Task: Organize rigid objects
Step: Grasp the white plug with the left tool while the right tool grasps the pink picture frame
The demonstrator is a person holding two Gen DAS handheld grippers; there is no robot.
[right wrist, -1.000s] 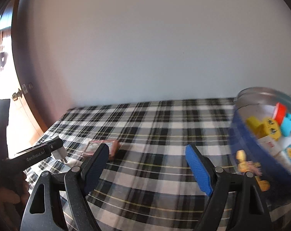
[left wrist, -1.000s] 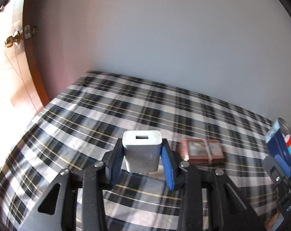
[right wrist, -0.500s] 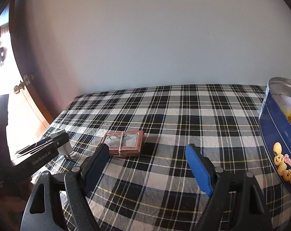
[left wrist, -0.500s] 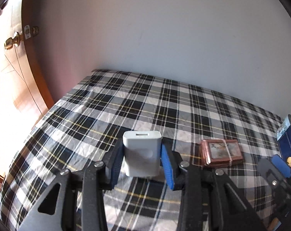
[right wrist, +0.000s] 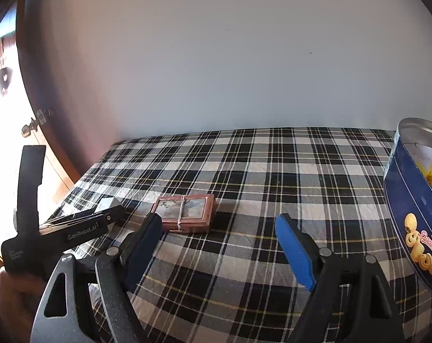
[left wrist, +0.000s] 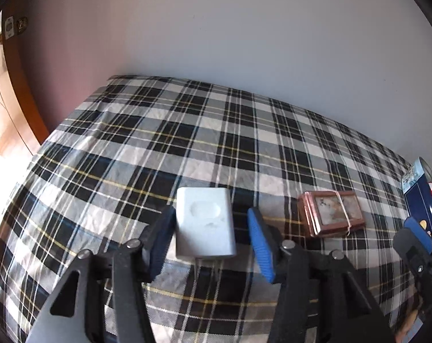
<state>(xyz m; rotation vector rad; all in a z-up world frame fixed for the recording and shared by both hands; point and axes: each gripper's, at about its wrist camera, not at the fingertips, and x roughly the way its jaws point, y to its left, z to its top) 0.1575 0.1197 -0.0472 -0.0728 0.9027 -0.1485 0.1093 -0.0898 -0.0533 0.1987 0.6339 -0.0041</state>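
A white plug-in charger (left wrist: 204, 225) lies on the plaid cloth (left wrist: 187, 148), prongs pointing toward the camera. My left gripper (left wrist: 209, 217) straddles it, jaws opening. The right blue pad (left wrist: 258, 240) stands clear of the charger; the left pad sits right beside it. To the right lies a brown pack of cards (left wrist: 331, 214) bound with a rubber band. In the right wrist view, my right gripper (right wrist: 218, 223) hangs open and empty just in front of that card pack (right wrist: 184, 211). The left gripper (right wrist: 101, 223) shows at the left there, over the charger (right wrist: 105, 203).
A blue cookie tin (right wrist: 410, 200) with several colourful toys inside stands at the right edge of the cloth. A pale wall runs along the far side. A wooden door with a brass knob (right wrist: 30, 127) is at the left, and a hand (right wrist: 13, 297) holds the left gripper.
The left gripper came down and set the charger on the cloth, then its jaws parted. The right gripper's view swung left, so the tin slid to the right edge.
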